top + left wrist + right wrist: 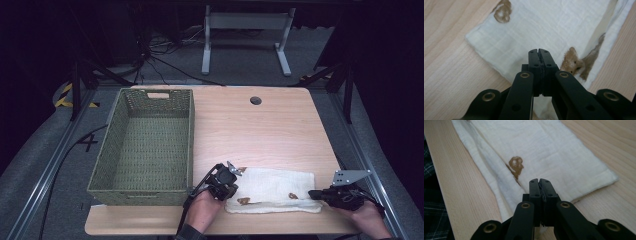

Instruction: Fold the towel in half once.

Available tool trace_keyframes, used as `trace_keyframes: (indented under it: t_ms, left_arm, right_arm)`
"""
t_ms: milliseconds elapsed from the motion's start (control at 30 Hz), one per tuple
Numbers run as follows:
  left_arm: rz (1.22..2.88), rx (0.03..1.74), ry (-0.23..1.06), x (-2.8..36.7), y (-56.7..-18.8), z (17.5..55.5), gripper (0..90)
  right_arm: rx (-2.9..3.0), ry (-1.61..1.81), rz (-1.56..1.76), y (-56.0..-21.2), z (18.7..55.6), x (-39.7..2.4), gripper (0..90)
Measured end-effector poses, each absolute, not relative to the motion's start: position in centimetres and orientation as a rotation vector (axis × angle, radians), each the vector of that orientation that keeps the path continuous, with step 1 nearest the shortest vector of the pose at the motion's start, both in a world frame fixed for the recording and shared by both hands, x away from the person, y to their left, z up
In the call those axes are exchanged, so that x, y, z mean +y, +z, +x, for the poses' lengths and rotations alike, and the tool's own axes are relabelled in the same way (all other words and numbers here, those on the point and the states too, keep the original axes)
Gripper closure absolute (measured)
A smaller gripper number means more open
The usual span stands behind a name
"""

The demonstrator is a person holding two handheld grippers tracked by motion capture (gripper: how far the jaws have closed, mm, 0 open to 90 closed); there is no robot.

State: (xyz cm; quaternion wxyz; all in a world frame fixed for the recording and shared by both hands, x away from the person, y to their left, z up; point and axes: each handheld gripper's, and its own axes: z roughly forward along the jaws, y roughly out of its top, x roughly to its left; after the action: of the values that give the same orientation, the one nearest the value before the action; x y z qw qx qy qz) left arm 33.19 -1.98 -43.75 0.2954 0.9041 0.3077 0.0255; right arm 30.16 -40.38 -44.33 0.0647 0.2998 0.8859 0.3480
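Observation:
A white folded cloth (275, 187) with small brown animal prints lies flat near the table's front edge. My left gripper (231, 192) is at its left end, tilted down, with its jaws shut over the fabric (536, 25) close to a brown print (574, 63). My right gripper (311, 193) lies low at the cloth's right end, its jaws also shut, pointing along the cloth (549, 152) just short of another brown print (516, 165). In the left gripper view (539, 51) and the right gripper view (539, 180) I cannot tell whether any fabric is pinched.
A green woven basket (190, 145) stands on the left half of the wooden table (260, 130), right beside the left hand. A round cable hole (255, 100) sits near the far edge. Metal rails run along both sides of the table.

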Motion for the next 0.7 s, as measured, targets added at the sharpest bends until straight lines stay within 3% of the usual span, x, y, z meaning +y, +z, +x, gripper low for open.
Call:
trace_keyframes:
  t_ms: [500,700]
  left_arm:
    - [2.422,0.787,0.025,-1.8,-44.8,32.1,86.6]
    - [2.397,0.784,0.038,-1.9,-44.4,32.2,86.6]
  right_arm:
    - [2.71,1.088,0.897,-44.5,27.2,-41.0,87.8]
    - [2.645,1.134,0.906,-43.8,27.6,-41.2,88.0]
